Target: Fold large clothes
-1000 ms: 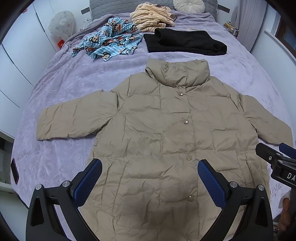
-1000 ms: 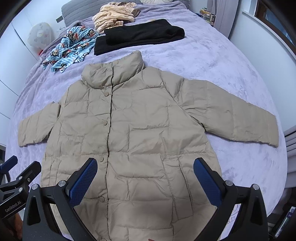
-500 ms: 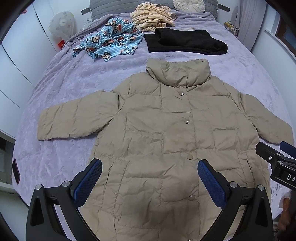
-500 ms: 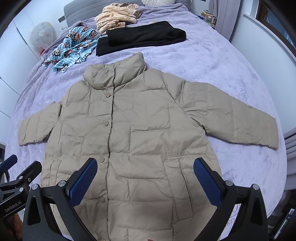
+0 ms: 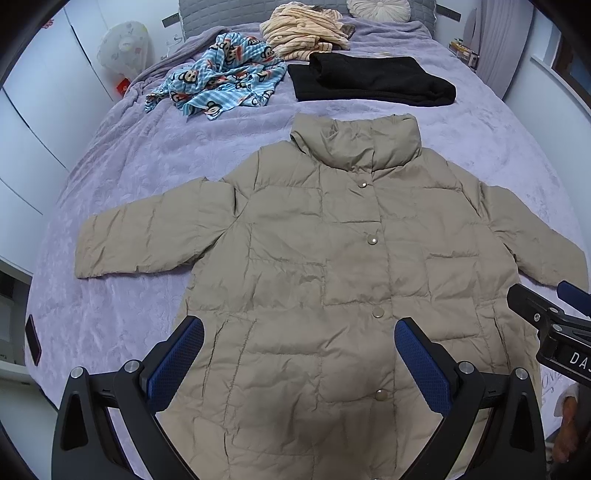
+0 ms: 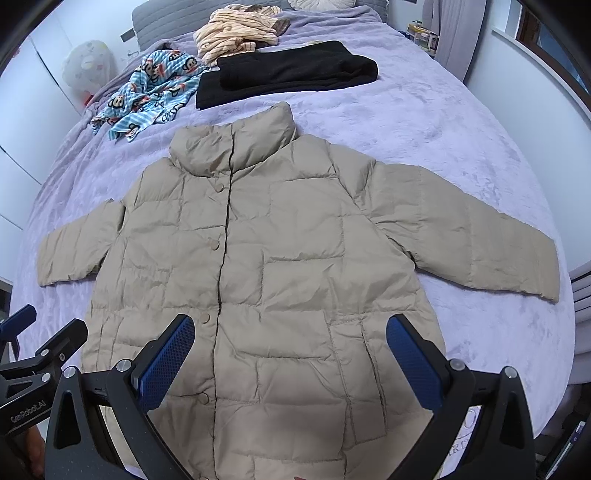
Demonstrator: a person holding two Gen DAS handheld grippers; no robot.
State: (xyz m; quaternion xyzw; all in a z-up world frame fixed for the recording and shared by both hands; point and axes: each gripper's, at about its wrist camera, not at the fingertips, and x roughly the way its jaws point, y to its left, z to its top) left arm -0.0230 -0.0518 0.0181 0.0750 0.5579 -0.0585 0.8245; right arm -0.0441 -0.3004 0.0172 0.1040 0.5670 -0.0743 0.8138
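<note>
A beige quilted puffer jacket [image 5: 332,258] [image 6: 280,258] lies flat and buttoned on the purple bedspread, collar away from me and both sleeves spread out sideways. My left gripper [image 5: 299,354] hovers open above the jacket's lower front, nothing between its blue pads. My right gripper [image 6: 291,350] is open too, over the hem area a little further right. The right gripper's tip [image 5: 546,317] pokes into the left wrist view at the right edge, and the left gripper's tip [image 6: 40,347] shows at the left edge of the right wrist view.
At the head of the bed [image 5: 129,177] lie a folded black garment [image 5: 369,81], a crumpled blue cartoon-print garment [image 5: 221,85] and a striped cream garment [image 5: 306,29]. White wardrobes stand on the left. A dark phone [image 5: 32,339] lies near the bed's left edge.
Both views have shifted slightly, so the jacket sits a touch lower in frame. The jacket itself has not moved and both grippers stay open.
</note>
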